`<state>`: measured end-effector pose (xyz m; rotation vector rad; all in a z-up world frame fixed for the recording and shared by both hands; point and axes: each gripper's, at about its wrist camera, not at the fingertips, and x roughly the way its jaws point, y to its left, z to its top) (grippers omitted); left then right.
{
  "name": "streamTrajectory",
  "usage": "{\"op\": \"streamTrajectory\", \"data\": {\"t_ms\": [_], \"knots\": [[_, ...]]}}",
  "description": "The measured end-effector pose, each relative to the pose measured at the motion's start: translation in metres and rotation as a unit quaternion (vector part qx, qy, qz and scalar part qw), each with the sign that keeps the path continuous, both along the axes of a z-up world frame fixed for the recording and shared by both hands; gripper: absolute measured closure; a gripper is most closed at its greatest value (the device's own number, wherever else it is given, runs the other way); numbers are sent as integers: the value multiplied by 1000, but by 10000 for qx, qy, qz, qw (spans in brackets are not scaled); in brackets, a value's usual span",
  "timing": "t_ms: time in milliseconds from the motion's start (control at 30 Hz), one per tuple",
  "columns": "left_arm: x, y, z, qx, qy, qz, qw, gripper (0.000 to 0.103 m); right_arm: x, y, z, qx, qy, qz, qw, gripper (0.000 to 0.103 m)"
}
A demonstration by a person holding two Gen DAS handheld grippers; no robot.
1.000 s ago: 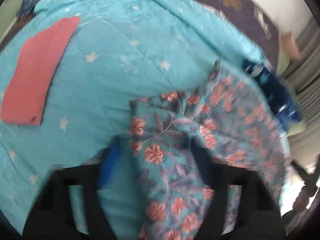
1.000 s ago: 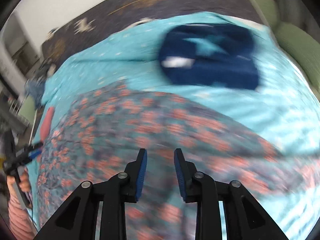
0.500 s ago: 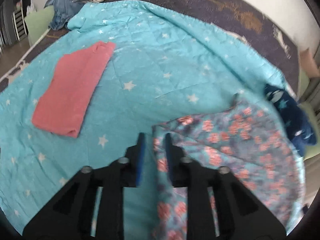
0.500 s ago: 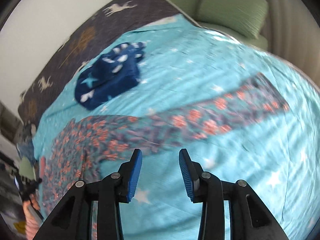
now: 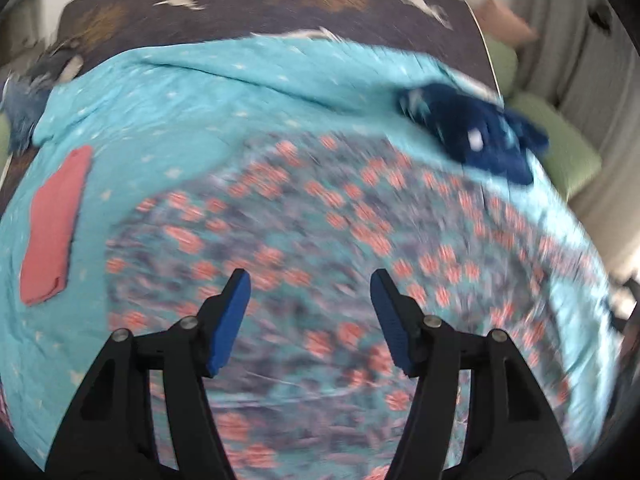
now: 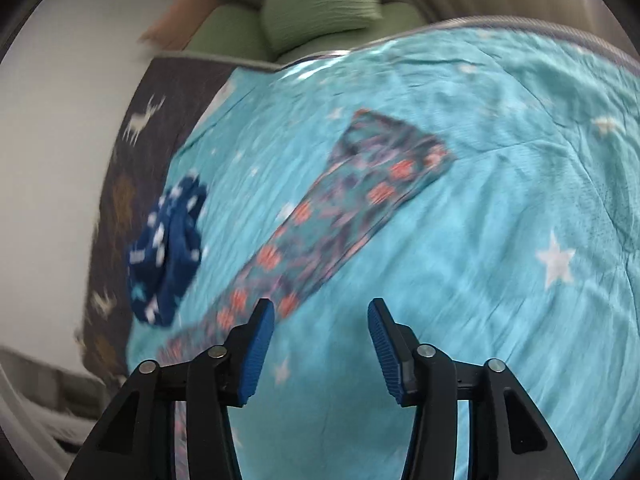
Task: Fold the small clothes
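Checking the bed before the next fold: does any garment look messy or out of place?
Yes. The navy star-print garment lies crumpled in a heap near the turquoise blanket's edge, unlike the neatly folded red garment. The floral garment lies spread out, unfolded.

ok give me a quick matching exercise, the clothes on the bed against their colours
Things:
1. folded garment at the left
2. crumpled garment at the far right
3. spread-out garment in the middle
4. bedspread

Colours:
A. dark navy with pale marks
B. turquoise with white stars
C. plain coral red
D. teal and purple with coral flowers

Pairs: 1-C, 2-A, 3-D, 4-B
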<state>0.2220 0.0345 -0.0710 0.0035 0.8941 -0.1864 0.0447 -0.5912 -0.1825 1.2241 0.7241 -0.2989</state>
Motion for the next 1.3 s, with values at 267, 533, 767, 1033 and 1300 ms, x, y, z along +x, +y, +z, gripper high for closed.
{"op": "streamTrajectory", "data": {"t_ms": [267, 533, 767, 1033, 1300], "knots": [[-14, -38, -44, 141, 145, -38, 9998, 40, 20, -56, -35, 546, -151, -706, 9959, 47], [-11, -40, -56, 310, 238, 101, 9992, 17, 34, -67, -26, -78, -188, -721, 9972, 98], [-7, -36, -61, 218, 308, 211, 9991, 4, 40, -47, 40, -854, -758, -393, 9927, 98], [-12, -35, -63, 154, 201, 186, 9995, 3, 93, 95, 172, -1819, -2173, 1273, 9505, 98], [-34, -9, -33, -454, -130, 206, 9987, 7, 163, 346, 194, -1881, -2712, 3840, 8623, 97]]}}
